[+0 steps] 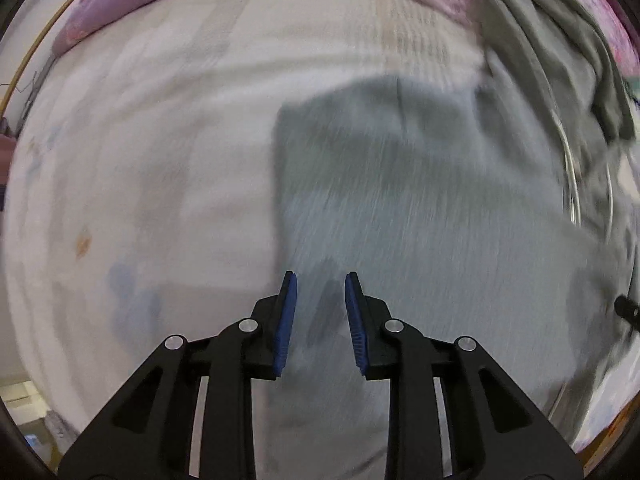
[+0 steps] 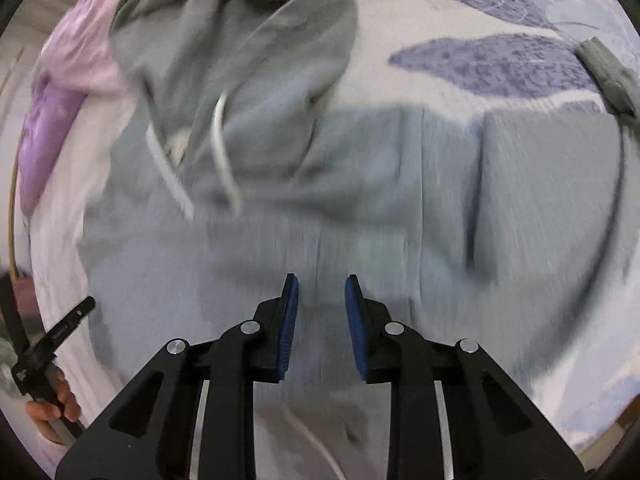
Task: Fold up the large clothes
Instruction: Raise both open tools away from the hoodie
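Left wrist view: pale bedsheet (image 1: 140, 140) under grey hoodie (image 1: 400, 200); both tongs (image 1: 320, 276) (image 2: 321, 278) narrowly parted, empty.

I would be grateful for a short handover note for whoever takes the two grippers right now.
Left gripper: jaws apart, nothing between them, pointing down over the hoodie.
Right gripper: jaws apart, empty, also above the hoodie.
The grey hoodie lies spread on the bed sheet; its hood and white drawstrings are at the far end, by the pink blanket.
Done: parts of the fabric look folded over the body, though blur hides details.
Left: finish the folds and tuck the hood.
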`<state>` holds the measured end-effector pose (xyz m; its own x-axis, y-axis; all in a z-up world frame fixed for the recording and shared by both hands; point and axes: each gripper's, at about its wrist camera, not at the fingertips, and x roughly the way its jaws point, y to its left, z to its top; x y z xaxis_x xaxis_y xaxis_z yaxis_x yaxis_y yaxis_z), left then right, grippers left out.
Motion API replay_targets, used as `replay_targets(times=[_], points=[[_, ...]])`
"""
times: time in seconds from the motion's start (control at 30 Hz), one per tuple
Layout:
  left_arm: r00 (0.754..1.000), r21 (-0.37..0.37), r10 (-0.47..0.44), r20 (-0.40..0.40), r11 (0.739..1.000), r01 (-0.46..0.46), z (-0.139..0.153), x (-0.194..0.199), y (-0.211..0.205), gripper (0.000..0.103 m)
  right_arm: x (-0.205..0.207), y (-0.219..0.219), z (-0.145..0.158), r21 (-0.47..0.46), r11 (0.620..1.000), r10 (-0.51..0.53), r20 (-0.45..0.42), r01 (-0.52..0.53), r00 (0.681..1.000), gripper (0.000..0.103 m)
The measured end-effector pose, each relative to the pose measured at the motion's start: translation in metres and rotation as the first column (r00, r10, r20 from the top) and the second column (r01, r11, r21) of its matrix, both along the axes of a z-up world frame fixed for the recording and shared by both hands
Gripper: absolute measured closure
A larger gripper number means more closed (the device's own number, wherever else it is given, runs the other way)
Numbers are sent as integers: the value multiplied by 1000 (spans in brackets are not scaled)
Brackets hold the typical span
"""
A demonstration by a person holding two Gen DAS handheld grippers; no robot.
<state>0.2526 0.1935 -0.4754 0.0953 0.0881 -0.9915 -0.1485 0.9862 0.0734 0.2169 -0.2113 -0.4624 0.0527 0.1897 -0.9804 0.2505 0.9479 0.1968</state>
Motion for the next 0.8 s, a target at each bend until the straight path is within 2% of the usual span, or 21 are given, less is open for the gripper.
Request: replay_targets(times=[0.07, 0.13, 0.17, 0.3, 0.37, 0.4, 0.43, 0.47, 0.5, 0.8], points=[[998, -33, 20, -62, 999, -22, -10, -26, 4, 77, -22, 6, -19, 5, 1000, -8, -80, 8, 997, 81], [994, -56, 30, -104, 998, -36, -33, -41, 7, 78, -34, 7, -34, 7, 1000, -5, -66, 6, 998, 81], [995, -68, 41, -94, 997, -47, -42, -44, 8, 78, -36, 5, -34, 7, 1000, -21, -54, 21, 998, 81], [996, -31, 16, -84, 999, -19, -31, -39, -1, 77, -32, -2, -27, 11, 998, -63, -88, 65, 994, 80], [995, -11, 4, -103, 1000, -5, -28, -39, -9, 75, -28, -2, -12, 29, 997, -68, -71, 70, 995, 77], [995, -10, -1, -101, 1000, 0, -23, -38, -13, 68, -24, -3, -6, 37, 997, -66, -66, 69, 996, 66], [996, -18, -4, -93, 1000, 2, -17, -44, -21, 64, -24, -5, 5, 36, 997, -72, -61, 74, 996, 43], [996, -27, -8, -86, 1000, 6, -10, -46, -24, 59, -27, 0, 10, 27, 996, -79, -59, 80, 995, 34], [996, -29, -15, -83, 999, 13, -4, -47, -27, 58, -31, 0, 21, 15, 996, -87, -54, 88, 995, 31], [998, -40, -51, -32, 998, 50, 72, -61, -52, 53, -66, -7, 104, 17, 997, -81, -4, 81, 997, 31]])
